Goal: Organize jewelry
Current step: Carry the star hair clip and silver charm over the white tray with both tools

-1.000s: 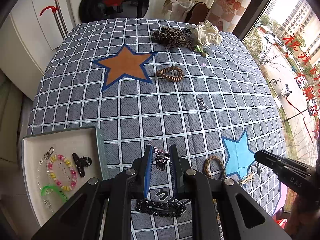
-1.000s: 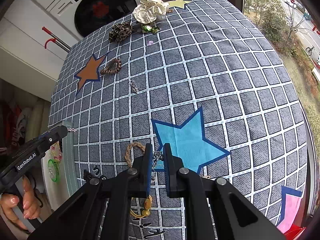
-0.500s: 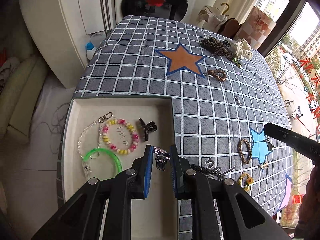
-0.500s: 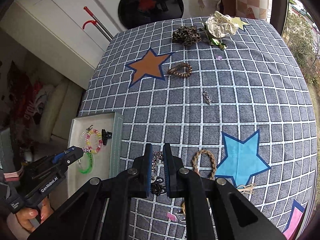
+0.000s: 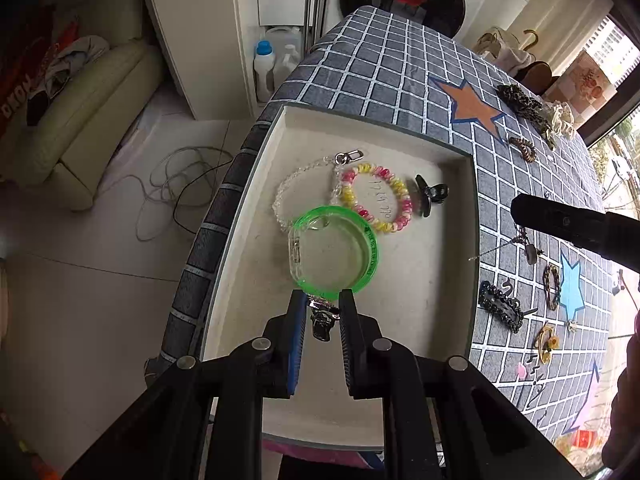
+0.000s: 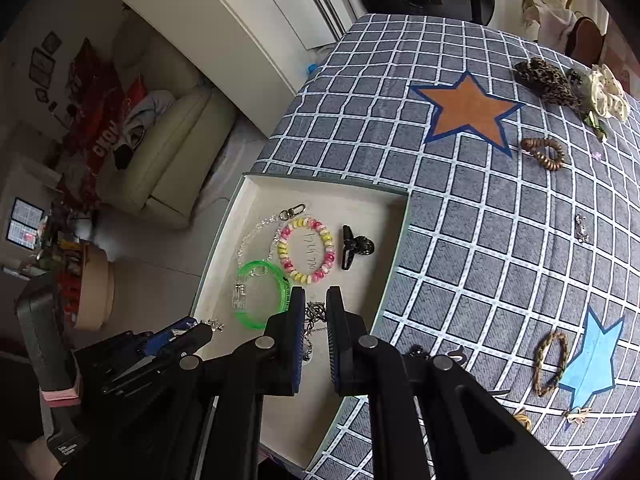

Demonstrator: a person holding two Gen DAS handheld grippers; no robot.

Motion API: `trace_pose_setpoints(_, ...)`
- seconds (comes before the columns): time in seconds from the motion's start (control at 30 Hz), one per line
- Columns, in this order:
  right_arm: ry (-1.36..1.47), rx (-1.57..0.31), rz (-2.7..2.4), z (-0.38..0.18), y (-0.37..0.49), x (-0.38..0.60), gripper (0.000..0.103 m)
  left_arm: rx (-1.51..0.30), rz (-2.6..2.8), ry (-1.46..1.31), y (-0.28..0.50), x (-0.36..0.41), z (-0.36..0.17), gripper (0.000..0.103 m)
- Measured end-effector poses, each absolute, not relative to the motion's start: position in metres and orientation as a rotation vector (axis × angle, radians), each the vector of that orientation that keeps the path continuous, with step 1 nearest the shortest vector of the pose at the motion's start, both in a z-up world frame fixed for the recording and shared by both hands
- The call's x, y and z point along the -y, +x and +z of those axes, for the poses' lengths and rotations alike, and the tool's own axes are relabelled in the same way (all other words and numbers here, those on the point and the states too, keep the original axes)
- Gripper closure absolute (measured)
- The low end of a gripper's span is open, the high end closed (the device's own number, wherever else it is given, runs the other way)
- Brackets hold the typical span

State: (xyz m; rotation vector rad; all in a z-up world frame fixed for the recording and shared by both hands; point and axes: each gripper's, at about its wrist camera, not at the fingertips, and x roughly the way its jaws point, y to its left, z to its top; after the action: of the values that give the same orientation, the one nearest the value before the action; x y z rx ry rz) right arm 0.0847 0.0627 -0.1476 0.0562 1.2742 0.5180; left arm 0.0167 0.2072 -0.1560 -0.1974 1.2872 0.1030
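Both tongs hang over the tray (image 5: 400, 280): left tongs (image 5: 322, 308) clamped on a metal clip (image 5: 322, 322), right tongs (image 6: 316, 312) pinching a silver chain (image 6: 314, 314).

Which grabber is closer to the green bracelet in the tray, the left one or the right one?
Left. The left gripper, holding a small silver clip, sits right at the green bracelet rim. The right gripper, holding a silver chain, hovers just beside it, nearer the table.

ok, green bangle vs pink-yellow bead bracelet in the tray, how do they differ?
The green bangle is a rigid, translucent, single-colour band; the pink-yellow bead bracelet is a ring of separate opaque beads. The bangle looks wider across. Both lie flat in the tray, edges overlapping.
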Motion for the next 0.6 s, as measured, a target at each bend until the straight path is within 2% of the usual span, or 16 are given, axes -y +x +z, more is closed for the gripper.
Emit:
trace_pose_setpoints(0.33, 0.005, -1.364, 0.533, -0.197, 0.089, -0.096, 0.092, -1.36, 0.165, -0.21, 0.01, -0.22, -0.204, 0.079)
trace_pose_setpoints(0.6, -0.033, -1.409, 0.486, -0.231, 0.102, -0.099, 0.092, -1.362, 0.18, -0.201, 0.023, -0.223, -0.219, 0.079)
